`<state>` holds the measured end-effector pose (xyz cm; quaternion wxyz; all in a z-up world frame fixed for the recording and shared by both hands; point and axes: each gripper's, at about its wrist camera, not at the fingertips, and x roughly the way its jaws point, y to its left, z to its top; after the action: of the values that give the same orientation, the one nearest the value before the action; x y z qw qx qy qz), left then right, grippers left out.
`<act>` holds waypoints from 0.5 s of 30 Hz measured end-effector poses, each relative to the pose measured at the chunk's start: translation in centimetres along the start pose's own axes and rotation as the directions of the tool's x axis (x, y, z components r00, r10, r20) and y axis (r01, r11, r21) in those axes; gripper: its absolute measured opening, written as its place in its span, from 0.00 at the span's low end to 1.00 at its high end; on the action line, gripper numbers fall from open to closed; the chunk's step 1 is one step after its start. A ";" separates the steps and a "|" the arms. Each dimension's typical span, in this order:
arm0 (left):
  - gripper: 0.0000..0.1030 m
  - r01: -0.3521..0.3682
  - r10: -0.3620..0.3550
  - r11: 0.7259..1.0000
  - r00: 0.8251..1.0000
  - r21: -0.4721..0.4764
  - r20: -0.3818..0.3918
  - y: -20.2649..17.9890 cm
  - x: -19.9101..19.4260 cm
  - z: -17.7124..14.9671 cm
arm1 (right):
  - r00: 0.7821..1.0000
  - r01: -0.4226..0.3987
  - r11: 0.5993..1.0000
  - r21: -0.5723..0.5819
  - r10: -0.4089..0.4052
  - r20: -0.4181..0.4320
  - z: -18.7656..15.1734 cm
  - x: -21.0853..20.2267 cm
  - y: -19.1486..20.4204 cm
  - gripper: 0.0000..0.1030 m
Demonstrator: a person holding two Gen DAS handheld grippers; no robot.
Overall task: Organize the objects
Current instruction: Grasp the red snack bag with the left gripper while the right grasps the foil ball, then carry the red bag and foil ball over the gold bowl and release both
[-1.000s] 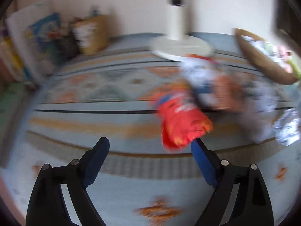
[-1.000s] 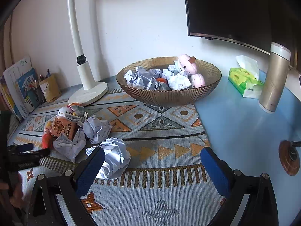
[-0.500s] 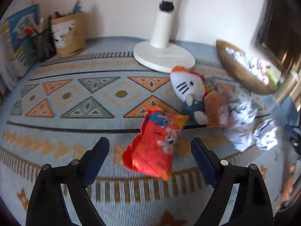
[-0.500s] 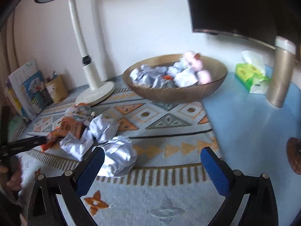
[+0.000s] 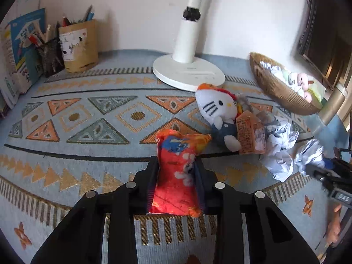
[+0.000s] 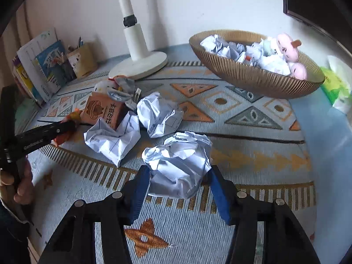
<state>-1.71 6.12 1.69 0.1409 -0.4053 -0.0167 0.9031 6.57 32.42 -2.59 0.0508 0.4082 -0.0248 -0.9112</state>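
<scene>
My left gripper is shut on a red-orange snack packet lying on the patterned mat. My right gripper is closed around a crumpled white paper ball, its blue pads touching both sides. Two more paper balls, an orange carton and a white cat plush lie in a heap between the two grippers. A ribbed brown bowl at the back right holds paper balls and pink plush toys.
A white lamp base stands behind the heap. A paper pen holder and books line the back left. A green tissue pack and a metal flask stand beside the bowl.
Both grippers moved forward and closed: the left onto the snack packet, the right onto the nearest paper ball. Both were open half a second ago.
</scene>
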 end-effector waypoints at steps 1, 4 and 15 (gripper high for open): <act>0.27 0.010 -0.010 1.000 1.000 -0.008 0.026 0.2 -0.5 -0.1 | 0.999 -0.015 1.000 -0.007 0.016 0.034 -0.1 -0.8 0.0 0.51; 0.27 0.046 -0.043 0.998 0.997 -0.046 0.068 1.2 -1.3 -0.1 | 0.993 -0.002 0.999 -0.054 0.008 0.118 -0.9 -2.7 0.6 0.51; 0.25 0.066 -0.063 0.995 0.997 -0.077 0.039 1.0 -2.1 0.2 | 0.995 0.034 0.994 -0.100 -0.024 0.099 -1.3 -2.8 1.6 0.51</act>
<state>-0.74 4.64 3.22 0.1536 -0.3931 -0.0679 0.9040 9.57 31.12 -1.25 0.0568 0.3605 0.0249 -0.9307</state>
